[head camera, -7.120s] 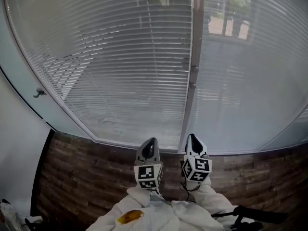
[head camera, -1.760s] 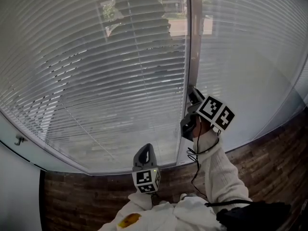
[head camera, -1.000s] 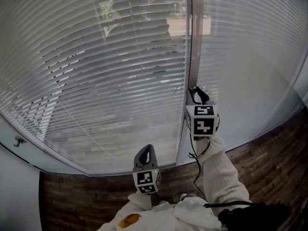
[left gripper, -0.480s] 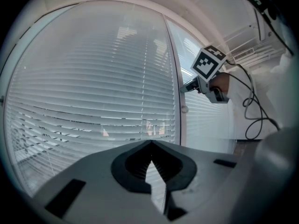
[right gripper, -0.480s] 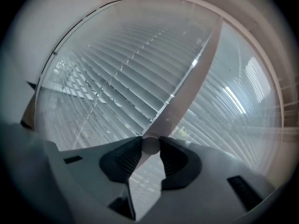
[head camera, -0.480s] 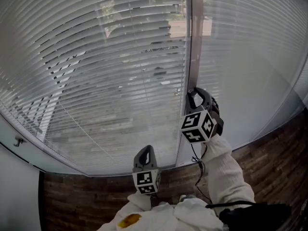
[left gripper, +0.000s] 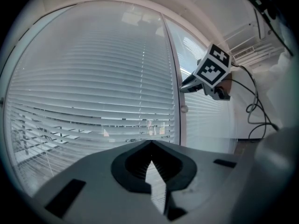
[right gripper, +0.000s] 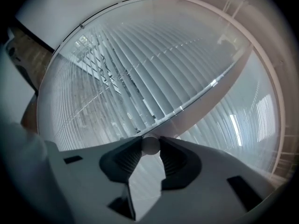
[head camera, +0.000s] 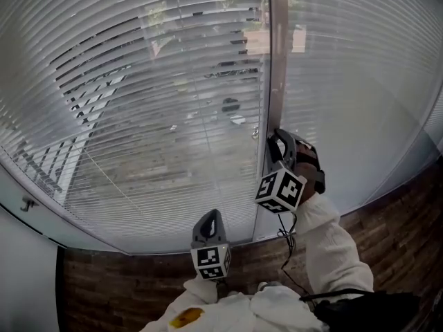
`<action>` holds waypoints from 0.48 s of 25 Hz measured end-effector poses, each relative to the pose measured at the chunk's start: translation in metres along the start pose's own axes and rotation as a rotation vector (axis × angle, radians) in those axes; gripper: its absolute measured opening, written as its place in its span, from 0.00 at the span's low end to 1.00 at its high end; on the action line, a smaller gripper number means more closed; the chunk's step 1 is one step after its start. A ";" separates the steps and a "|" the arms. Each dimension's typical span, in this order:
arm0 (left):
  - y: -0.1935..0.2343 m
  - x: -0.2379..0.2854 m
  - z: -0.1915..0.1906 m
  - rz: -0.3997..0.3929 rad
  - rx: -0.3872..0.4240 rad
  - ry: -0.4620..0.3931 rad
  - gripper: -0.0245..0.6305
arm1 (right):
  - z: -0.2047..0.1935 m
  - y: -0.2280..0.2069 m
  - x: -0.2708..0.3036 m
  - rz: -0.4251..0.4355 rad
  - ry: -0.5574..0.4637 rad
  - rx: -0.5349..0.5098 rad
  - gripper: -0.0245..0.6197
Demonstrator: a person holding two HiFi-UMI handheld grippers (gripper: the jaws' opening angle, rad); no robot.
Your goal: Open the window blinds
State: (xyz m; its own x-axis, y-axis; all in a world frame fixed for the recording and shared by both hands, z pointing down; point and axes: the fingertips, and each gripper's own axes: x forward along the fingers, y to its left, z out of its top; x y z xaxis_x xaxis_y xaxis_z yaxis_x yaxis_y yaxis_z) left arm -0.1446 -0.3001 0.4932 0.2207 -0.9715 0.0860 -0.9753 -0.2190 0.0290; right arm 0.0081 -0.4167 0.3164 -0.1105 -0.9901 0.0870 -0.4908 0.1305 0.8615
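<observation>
daylight through the blinds (head camera: pixel 159 116), soft and flat, no hard shadows. brightest in the gaps at upper middle of the head view. floor (head camera: pixel 111 289) is dim. heavy fisheye bows the slats; dark corners in both gripper views. left gripper (left gripper: pixel 151 148) and right gripper (right gripper: pixel 150 146) look soft up close.

The window blinds (head camera: pixel 159 116) and the frame post (head camera: pixel 275 61) between them wall off the whole front. The right gripper (head camera: pixel 275 140) clamps the post's knob (right gripper: pixel 150 145); open air surrounds the low left gripper (head camera: pixel 212 214).
</observation>
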 end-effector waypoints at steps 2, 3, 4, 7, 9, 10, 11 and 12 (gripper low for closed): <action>-0.001 0.001 0.001 0.002 0.001 0.000 0.04 | 0.001 0.001 0.000 -0.004 -0.003 -0.041 0.24; -0.001 0.001 0.002 0.004 0.002 -0.001 0.04 | 0.001 0.001 -0.001 -0.008 -0.003 -0.069 0.24; -0.001 0.001 0.002 0.006 0.002 -0.001 0.04 | 0.001 0.001 -0.001 -0.012 -0.003 -0.102 0.24; -0.001 0.001 0.002 0.013 0.002 -0.003 0.04 | 0.001 0.003 -0.001 -0.017 -0.007 -0.190 0.24; 0.000 0.002 0.002 0.019 0.003 -0.003 0.04 | 0.001 0.004 -0.001 -0.019 -0.010 -0.232 0.24; 0.000 0.002 0.002 0.022 0.003 -0.003 0.04 | 0.001 0.004 -0.001 -0.020 -0.010 -0.252 0.24; 0.001 0.002 0.002 0.025 0.004 -0.003 0.04 | 0.001 0.004 -0.001 -0.022 -0.010 -0.271 0.24; 0.002 0.002 0.002 0.027 0.004 -0.003 0.04 | 0.001 0.004 -0.001 -0.024 -0.010 -0.288 0.24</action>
State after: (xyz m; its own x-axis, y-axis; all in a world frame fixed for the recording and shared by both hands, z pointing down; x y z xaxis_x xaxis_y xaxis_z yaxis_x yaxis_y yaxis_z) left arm -0.1457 -0.3027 0.4919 0.1942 -0.9774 0.0837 -0.9809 -0.1929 0.0227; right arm 0.0055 -0.4153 0.3196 -0.1114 -0.9919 0.0613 -0.2283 0.0855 0.9698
